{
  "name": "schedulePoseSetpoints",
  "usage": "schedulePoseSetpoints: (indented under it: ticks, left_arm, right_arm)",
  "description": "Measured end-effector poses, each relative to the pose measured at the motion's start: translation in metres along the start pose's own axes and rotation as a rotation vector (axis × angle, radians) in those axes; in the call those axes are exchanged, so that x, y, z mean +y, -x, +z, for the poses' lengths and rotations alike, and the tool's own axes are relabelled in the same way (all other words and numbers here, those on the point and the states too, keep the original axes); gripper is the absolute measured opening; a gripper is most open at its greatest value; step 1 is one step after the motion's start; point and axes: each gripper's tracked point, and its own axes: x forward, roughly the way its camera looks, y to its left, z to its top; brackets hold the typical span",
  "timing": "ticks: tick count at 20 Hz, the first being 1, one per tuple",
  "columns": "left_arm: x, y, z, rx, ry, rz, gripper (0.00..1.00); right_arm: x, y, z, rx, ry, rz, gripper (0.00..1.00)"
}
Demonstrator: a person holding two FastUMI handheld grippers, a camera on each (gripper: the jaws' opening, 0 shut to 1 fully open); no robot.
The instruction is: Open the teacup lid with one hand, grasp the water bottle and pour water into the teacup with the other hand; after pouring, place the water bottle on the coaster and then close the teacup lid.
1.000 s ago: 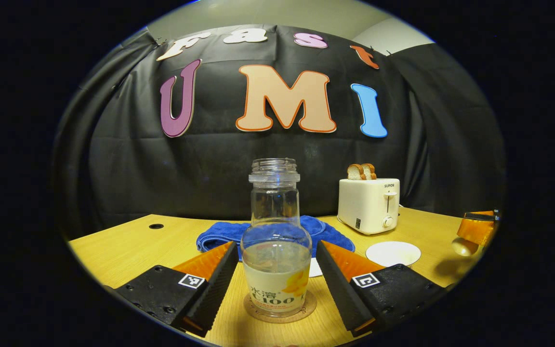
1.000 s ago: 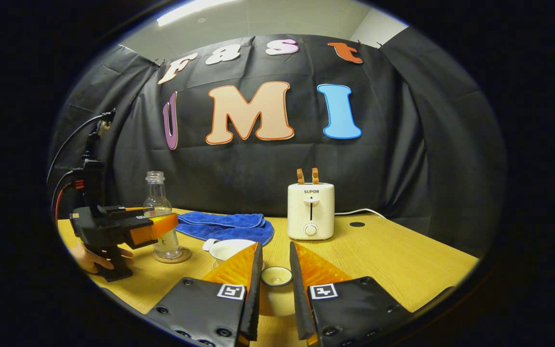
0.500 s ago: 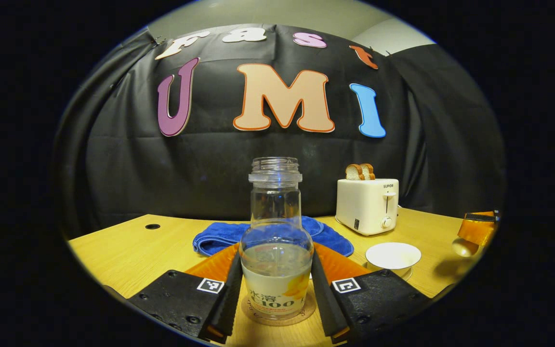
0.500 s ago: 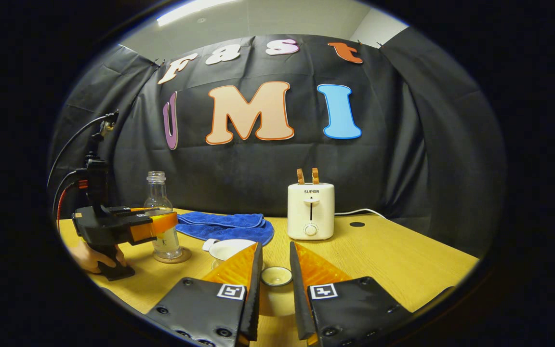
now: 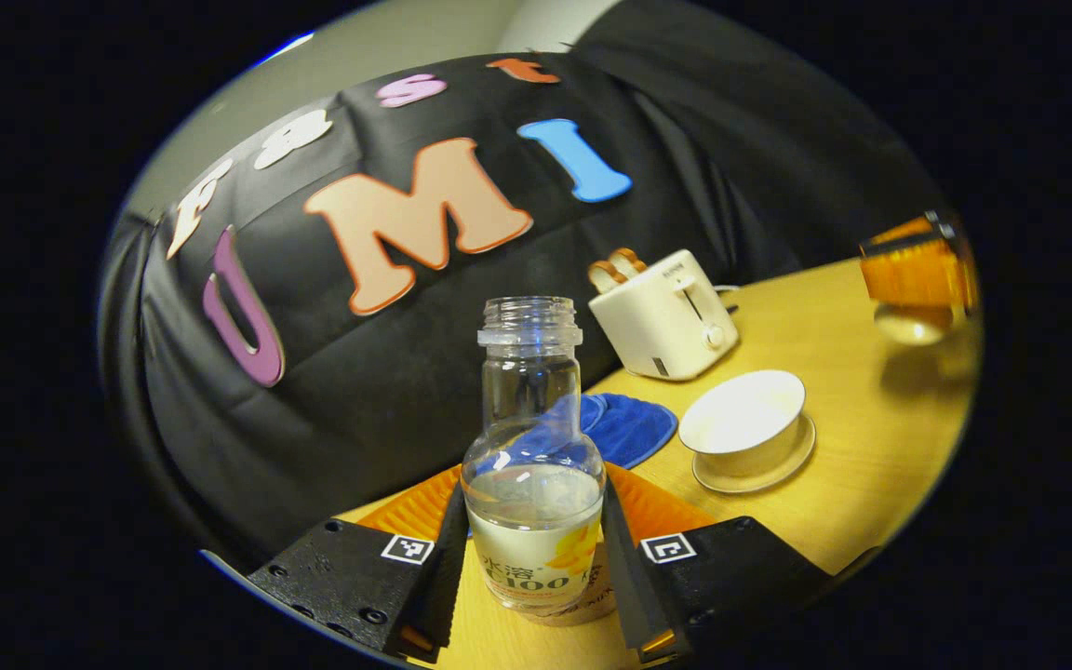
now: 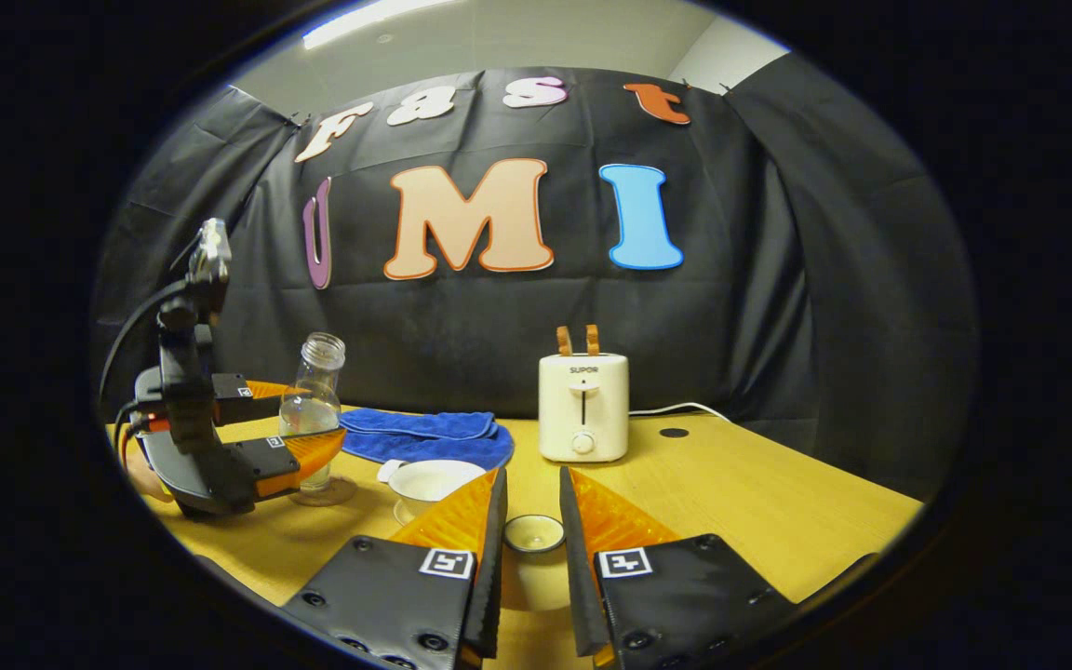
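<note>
Both my grippers are closed on something: left gripper (image 5: 529,558) pinches the water bottle (image 5: 533,502), tilted over its coaster (image 6: 324,491). Right gripper (image 6: 529,549) clamps the lid (image 6: 534,532). Left gripper view looks into the open teacup (image 5: 745,430); right gripper view gives the bottle's lean. Towel (image 6: 424,435) and toaster (image 6: 582,406) sit behind.

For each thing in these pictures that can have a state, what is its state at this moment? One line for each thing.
water bottle: uncapped, partly filled, tilted toward the cup, lifted off the coaster.
left gripper: shut on the water bottle.
right gripper: shut on the teacup lid, held away from the cup.
teacup: open, on its saucer.
coaster: bare.
toaster: two bread slices raised, cord attached.
blue towel: folded, lying on the table.
</note>
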Motion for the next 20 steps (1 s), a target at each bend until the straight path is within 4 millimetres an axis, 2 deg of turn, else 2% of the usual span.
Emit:
schedulePoseSetpoints:
  ticks: [3, 7, 9, 12, 20]
  left_arm:
    - [-0.004, 0.010, -0.009, 0.059, -0.193, -0.061, 0.65]
    - [-0.011, 0.005, -0.021, 0.153, -0.395, -0.146, 0.65]
    - [-0.015, -0.003, -0.030, 0.175, -0.479, -0.168, 0.66]
    - [-0.013, 0.001, -0.039, 0.246, -0.596, -0.210, 0.66]
    - [-0.004, 0.002, -0.035, 0.325, -0.824, -0.235, 0.66]
  right_arm:
    - [-0.019, 0.003, 0.000, 0.000, 0.001, -0.033, 0.34]
    - [-0.037, 0.004, 0.001, -0.001, 0.001, -0.061, 0.34]
    - [-0.041, 0.006, 0.001, -0.002, 0.002, -0.068, 0.34]
    - [-0.042, 0.006, 0.001, -0.002, 0.002, -0.069, 0.34]
    - [-0.042, 0.006, 0.001, -0.002, 0.002, -0.069, 0.34]
